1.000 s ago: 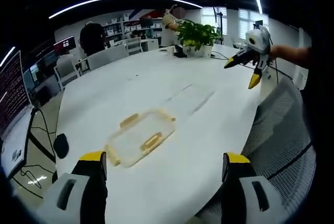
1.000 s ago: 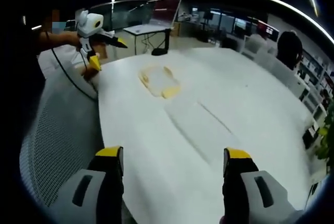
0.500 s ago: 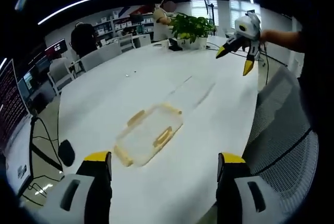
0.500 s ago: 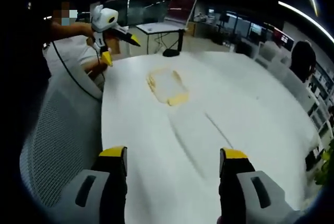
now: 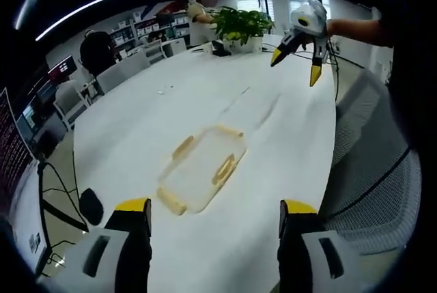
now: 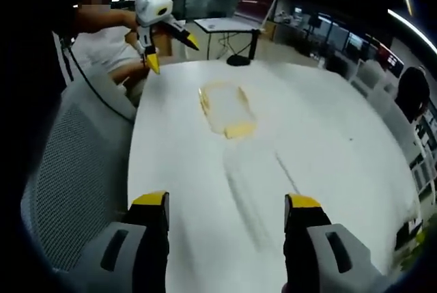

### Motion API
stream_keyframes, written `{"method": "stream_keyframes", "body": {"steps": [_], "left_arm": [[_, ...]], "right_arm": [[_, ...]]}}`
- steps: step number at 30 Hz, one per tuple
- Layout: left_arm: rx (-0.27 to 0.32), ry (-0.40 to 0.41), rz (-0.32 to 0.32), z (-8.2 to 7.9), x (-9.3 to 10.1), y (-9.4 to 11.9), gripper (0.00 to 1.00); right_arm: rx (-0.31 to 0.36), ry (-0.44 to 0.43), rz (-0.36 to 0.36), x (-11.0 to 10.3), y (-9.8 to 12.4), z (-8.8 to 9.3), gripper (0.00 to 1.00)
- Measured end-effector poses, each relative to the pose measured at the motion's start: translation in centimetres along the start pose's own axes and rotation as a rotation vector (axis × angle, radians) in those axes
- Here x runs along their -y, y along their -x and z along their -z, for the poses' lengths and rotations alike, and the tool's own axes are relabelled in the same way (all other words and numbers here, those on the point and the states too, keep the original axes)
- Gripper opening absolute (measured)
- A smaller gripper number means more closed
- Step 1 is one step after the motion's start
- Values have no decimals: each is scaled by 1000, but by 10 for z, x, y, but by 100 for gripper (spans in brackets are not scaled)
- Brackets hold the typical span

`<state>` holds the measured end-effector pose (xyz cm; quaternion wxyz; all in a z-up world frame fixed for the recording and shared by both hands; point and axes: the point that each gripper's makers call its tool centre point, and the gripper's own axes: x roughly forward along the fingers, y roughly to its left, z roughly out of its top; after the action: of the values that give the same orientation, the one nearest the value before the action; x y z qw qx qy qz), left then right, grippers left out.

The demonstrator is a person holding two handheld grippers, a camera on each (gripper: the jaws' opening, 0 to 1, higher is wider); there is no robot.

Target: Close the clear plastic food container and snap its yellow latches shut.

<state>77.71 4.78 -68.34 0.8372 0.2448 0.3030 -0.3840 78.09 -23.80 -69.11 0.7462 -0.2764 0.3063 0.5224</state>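
Note:
A clear plastic container piece with yellow latches (image 5: 203, 169) lies flat on the white table (image 5: 136, 122); it is also in the right gripper view (image 6: 225, 108). A second clear, faint rectangular piece (image 5: 251, 106) lies apart from it, farther along the table (image 6: 252, 194). I cannot tell which piece is the lid. My left gripper (image 5: 215, 211) hovers open above the table's near edge, short of the latched piece. My right gripper (image 6: 226, 202) is open over the table, above the faint piece. Each gripper shows in the other's view, open in the air: right (image 5: 295, 66), left (image 6: 173, 54).
A grey mesh chair (image 5: 369, 170) stands by the table edge, also in the right gripper view (image 6: 75, 170). A potted plant (image 5: 240, 28) sits at the table's far end. A black monitor stand (image 6: 239, 59) is beyond the table. People sit in the background.
Both hands have shifted, so both views moved; the latched piece now looks a little nearer and more centred. The pieces lie where they were. Both grippers stay open.

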Motion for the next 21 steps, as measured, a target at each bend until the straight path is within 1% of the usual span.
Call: {"method": "stream_keyframes", "body": {"steps": [6, 13, 21], "left_arm": [[-26, -27, 12, 6, -9, -5, 69], [-59, -64, 29, 12, -20, -15, 65], [-80, -83, 48, 17, -30, -27, 63]], "right_arm": [[-16, 4, -15, 8, -8, -4, 64], [-31, 32, -41, 14, -20, -13, 62], [-41, 70, -65, 19, -30, -25, 61]]}}
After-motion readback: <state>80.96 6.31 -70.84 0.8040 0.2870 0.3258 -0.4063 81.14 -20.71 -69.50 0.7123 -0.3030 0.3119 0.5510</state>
